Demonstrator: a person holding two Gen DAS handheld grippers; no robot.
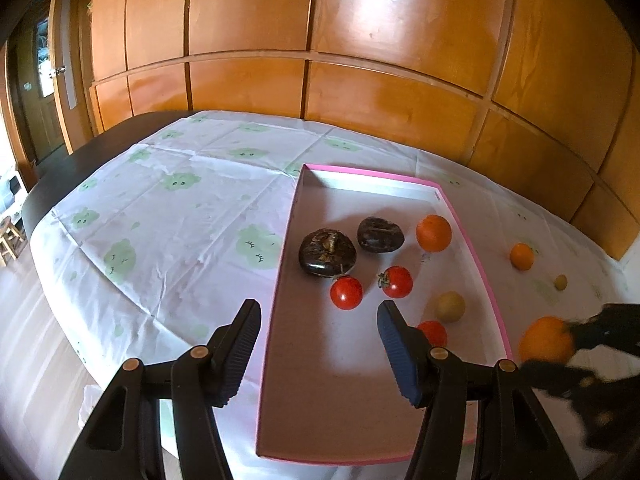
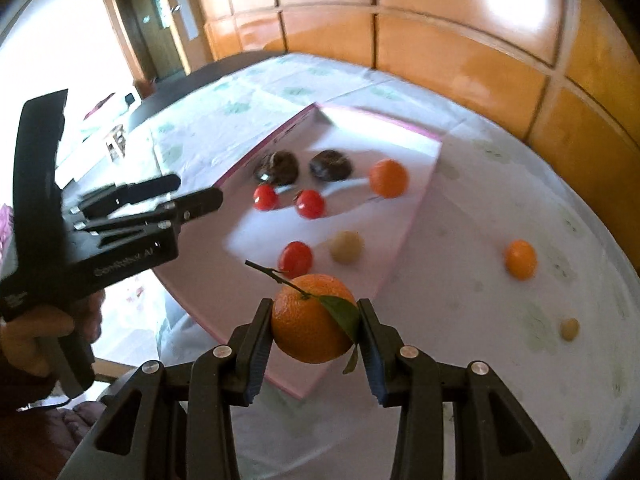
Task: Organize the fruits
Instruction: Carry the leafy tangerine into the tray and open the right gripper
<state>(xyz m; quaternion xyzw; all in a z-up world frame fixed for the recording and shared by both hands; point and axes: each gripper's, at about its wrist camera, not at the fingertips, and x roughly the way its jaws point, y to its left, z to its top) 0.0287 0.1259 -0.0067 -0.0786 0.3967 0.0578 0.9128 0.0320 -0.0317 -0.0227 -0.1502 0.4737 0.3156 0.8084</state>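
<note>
A wall of glossy orange wood panels (image 1: 248,12) fills the background. In front of it stands a dark table (image 1: 52,184) covered by a white tablecloth (image 1: 168,216) printed with pale green cartoon shapes.

On the cloth lies a shallow, pink-rimmed cardboard tray (image 1: 340,392) with a pale floor. Inside it, toward the far end, sit two dark, wrinkled fruits (image 1: 327,253) side by side, with a small orange (image 1: 433,233) to their right. Nearer the middle are two red tomatoes (image 1: 346,292) close together, then a third tomato (image 2: 295,258) beside a small yellowish-green fruit (image 1: 450,306).

Outside the tray, on the cloth to its right, rest another small orange (image 2: 520,259) and, nearer the table's edge and well apart from it, a tiny yellowish fruit (image 2: 569,329).

The left gripper (image 1: 318,320) hovers above the near end of the tray with its two black fingers spread wide and nothing between them. In the right wrist view a hand (image 2: 36,340) holds its handle.

The right gripper (image 2: 316,312) is closed around a large tangerine with a stem and green leaf (image 2: 308,328), a ribbed pad pressed to each side. The tangerine is held in the air above the near right corner of the tray; in the left wrist view it looks blurred at the far right.
</note>
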